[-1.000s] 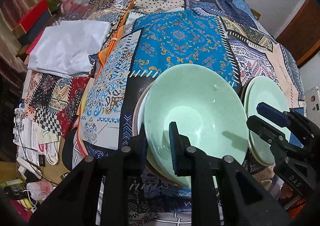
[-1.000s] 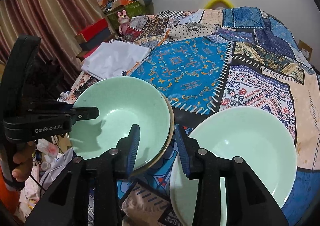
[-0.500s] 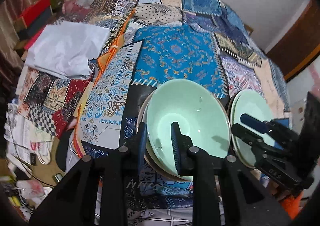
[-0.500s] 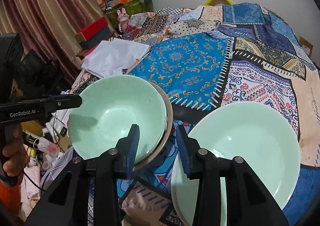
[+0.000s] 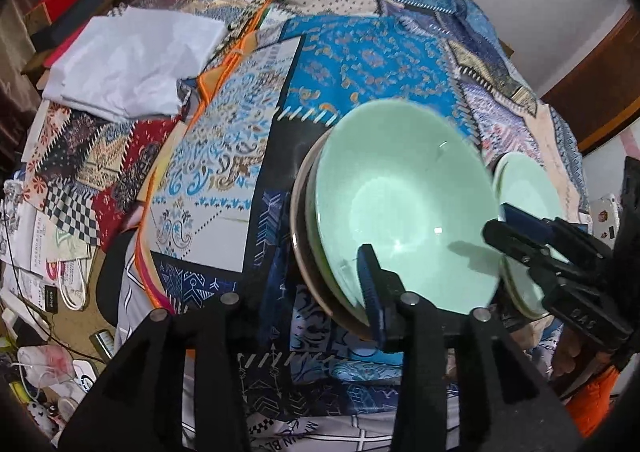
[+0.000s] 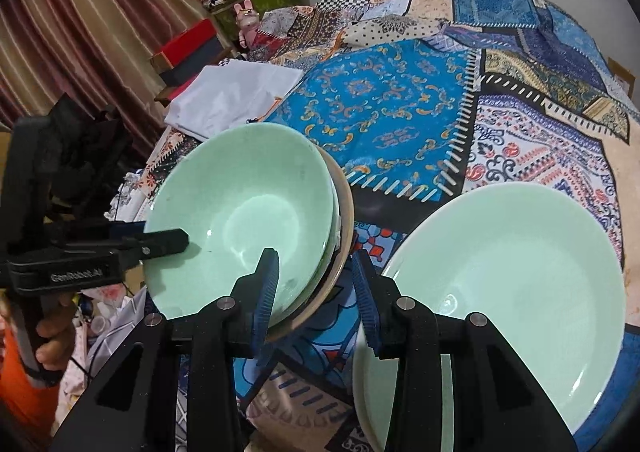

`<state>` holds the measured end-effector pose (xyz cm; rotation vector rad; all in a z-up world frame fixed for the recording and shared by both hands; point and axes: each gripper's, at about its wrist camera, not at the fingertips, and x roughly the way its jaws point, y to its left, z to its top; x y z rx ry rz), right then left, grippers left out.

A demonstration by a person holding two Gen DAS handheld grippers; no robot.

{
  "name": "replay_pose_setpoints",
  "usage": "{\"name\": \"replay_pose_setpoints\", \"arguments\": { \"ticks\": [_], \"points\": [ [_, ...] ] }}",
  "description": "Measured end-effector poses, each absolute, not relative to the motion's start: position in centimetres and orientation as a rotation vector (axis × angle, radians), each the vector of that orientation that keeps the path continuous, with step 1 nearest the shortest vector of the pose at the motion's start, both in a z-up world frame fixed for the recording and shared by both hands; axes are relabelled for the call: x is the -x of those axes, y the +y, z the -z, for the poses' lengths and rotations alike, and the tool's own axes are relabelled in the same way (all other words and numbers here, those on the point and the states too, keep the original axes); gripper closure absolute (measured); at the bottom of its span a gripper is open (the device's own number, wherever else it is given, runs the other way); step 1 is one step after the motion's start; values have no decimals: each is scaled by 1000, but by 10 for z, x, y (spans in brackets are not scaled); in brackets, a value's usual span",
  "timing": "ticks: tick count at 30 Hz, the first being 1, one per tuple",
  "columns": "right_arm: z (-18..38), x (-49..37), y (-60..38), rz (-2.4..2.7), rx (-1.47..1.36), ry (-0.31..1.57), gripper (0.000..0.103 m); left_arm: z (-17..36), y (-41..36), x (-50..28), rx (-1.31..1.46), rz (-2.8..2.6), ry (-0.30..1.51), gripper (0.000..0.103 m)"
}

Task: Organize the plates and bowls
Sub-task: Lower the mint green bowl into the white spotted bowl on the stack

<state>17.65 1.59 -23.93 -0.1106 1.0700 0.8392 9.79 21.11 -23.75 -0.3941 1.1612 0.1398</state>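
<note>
Left gripper (image 5: 300, 284): jaws have just been opening. They stand apart over the near rim of the green bowl (image 5: 404, 207), one finger inside the bowl, the other outside it on the left. The pads do not press the rim, so the bowl is released.

Right gripper (image 6: 316, 292): jaws part-open and empty, hanging over the gap between the bowl stack and the green plate (image 6: 508, 300), gripping neither.

Location: the green bowl sits nested as the top piece of a stack, with a second green rim showing beneath it and a brown-rimmed dish (image 6: 346, 211) at the base. The plate lies just beside the stack, on the patchwork cloth (image 6: 384, 107), near its front edge.

Handling judgement: the pieces look like glazed ceramic, meaning stiff, fairly heavy, smooth under rubber pads and liable to chip or break. The rim is the only practical hold, pinched with one finger inside and one outside. A rim grip on the shallow plate is likely to tilt.

Surroundings: the cloth is soft and uneven, a poor footing for a stack. Stack and plate stand close together, leaving little room for fingers between them. Folded white fabric (image 5: 132, 59) lies well apart, no obstruction. Clutter on the floor (image 5: 48, 292) sits beyond the left edge.
</note>
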Motion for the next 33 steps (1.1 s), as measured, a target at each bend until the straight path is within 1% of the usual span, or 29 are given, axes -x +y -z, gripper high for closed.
{"name": "replay_pose_setpoints", "arguments": {
  "ticks": [3,4,11,13,19,21,33],
  "points": [
    [242,-175,21,-845,123,1077,68,246,217,-95,422,-138,1164,54],
    [243,-174,22,-844,129,1077,66,247,219,-95,436,-133,1162,54],
    [251,-179,29,-835,121,1114,65,254,216,-100,441,-115,1169,54],
    [253,-180,31,-832,124,1119,65,257,213,-103,436,-109,1173,55],
    [260,-182,36,-825,121,1135,65,260,207,-108,420,-91,1180,62],
    [260,-181,37,-815,122,1126,66,260,205,-109,410,-85,1177,68],
    [255,-180,34,-794,95,1116,68,249,192,-114,317,-162,1161,67]
  ]
}}
